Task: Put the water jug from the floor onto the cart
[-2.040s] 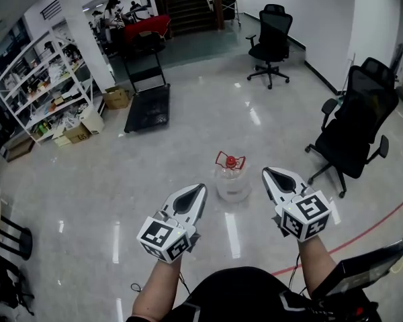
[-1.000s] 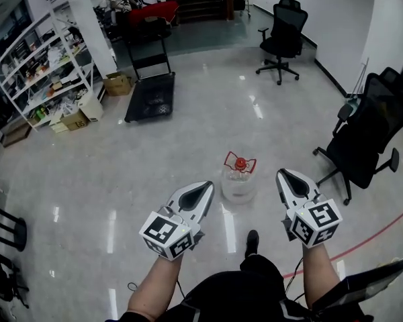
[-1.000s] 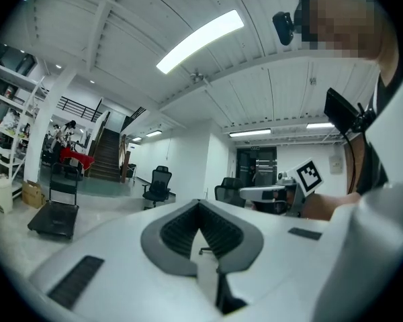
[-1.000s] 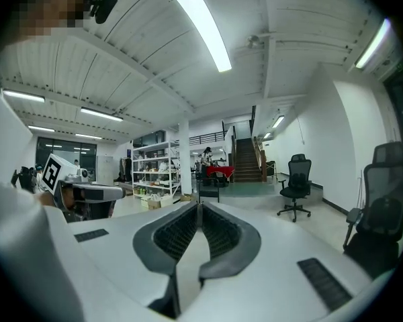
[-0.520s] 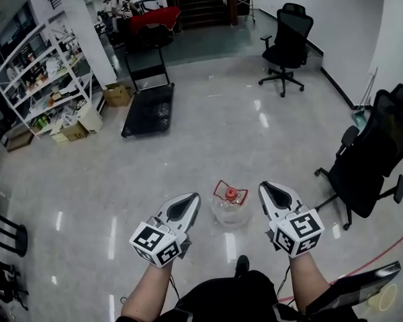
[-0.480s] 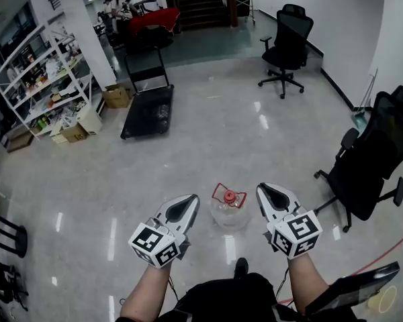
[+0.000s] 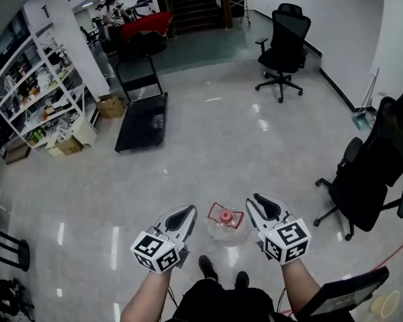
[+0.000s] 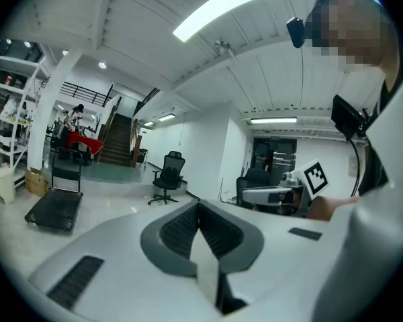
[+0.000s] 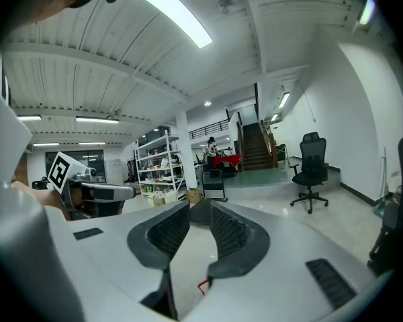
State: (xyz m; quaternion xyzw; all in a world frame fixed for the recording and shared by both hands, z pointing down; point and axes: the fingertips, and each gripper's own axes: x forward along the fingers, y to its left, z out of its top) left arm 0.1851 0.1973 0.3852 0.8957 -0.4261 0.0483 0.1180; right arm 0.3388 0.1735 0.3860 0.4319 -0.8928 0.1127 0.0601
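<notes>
**Jug closed in on, right jaws eased apart**

The water jug [image 7: 226,225], capped in red with a red handle, is now seen standing on the glossy floor [image 7: 208,146] just ahead of the person's shoes. A second ago it was seen further ahead. It is flanked by both grippers but touched by neither. The jaws of the right gripper [image 7: 255,201] have just been opening, and a gap is shown between them with nothing in it. The left gripper [image 7: 187,212] is clenched on nothing. The flat black cart [image 7: 141,121] is well apart, further up the room. The approach is judged finished, with grasp, lift and carry all outstanding.
</notes>
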